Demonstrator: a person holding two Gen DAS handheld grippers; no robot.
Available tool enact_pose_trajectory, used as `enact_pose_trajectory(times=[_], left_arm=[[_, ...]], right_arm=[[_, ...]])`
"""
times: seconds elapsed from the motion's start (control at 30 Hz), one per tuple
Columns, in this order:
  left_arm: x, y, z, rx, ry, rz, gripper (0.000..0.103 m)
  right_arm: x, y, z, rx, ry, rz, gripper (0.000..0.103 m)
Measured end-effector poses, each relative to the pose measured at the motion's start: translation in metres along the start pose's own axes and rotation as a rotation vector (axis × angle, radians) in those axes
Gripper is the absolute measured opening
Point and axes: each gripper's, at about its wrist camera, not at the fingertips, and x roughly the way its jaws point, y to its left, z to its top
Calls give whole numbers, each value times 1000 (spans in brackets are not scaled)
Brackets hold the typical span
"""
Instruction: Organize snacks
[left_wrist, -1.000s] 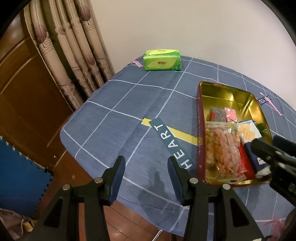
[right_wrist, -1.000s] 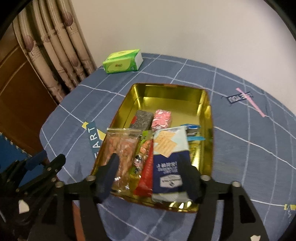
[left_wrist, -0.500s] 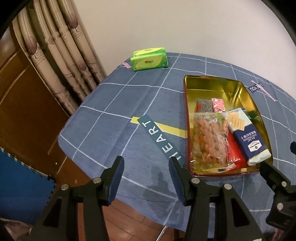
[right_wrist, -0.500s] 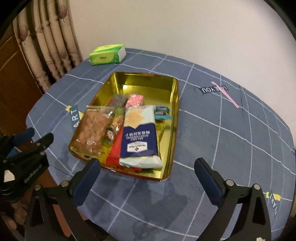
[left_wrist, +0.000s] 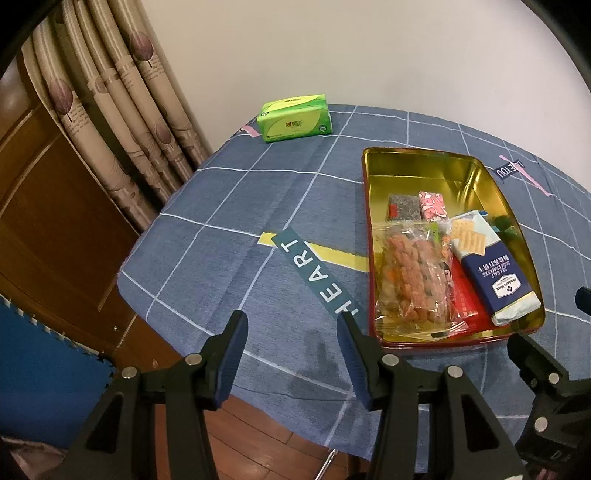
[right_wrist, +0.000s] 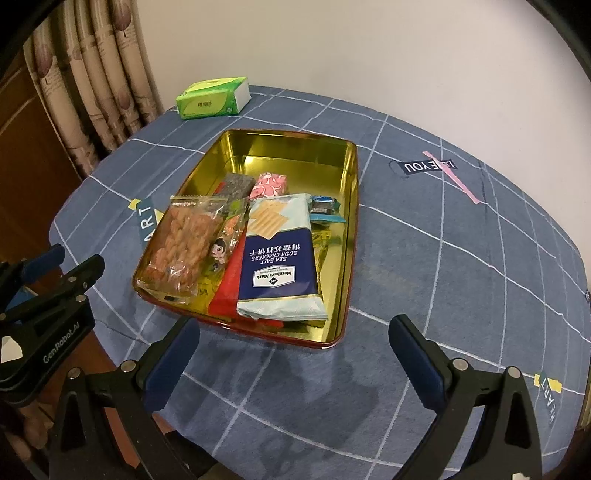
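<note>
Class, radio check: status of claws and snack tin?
Both claws, left and right, open, empty. Soda crackers lie in gold tin atop other snacks. Nothing in the way.

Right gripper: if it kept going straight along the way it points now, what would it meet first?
Probably the bare blue tablecloth just short of the gold tin. The right gripper has its jaws wide with nothing between them; the cracker pack lies farther on. Depth is uncertain.

I was in a home, likely a dining corner. My counter (right_wrist: 461, 266) wore a blue checked tablecloth (left_wrist: 229, 206) printed with words, patterned beige curtains (left_wrist: 110, 110) hung beside a wooden door (left_wrist: 40, 206), a green tissue pack (left_wrist: 293, 118) lay near the plain white wall (right_wrist: 369, 48), and wooden flooring (left_wrist: 258, 443) showed below.
</note>
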Motion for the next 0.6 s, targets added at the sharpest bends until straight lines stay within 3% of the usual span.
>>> enact_pose_trajectory(times=[0.6], left_arm=[[1,-1,-1,10,1,3,51]], right_arm=[[6,2,-1,-3,10,10,101]])
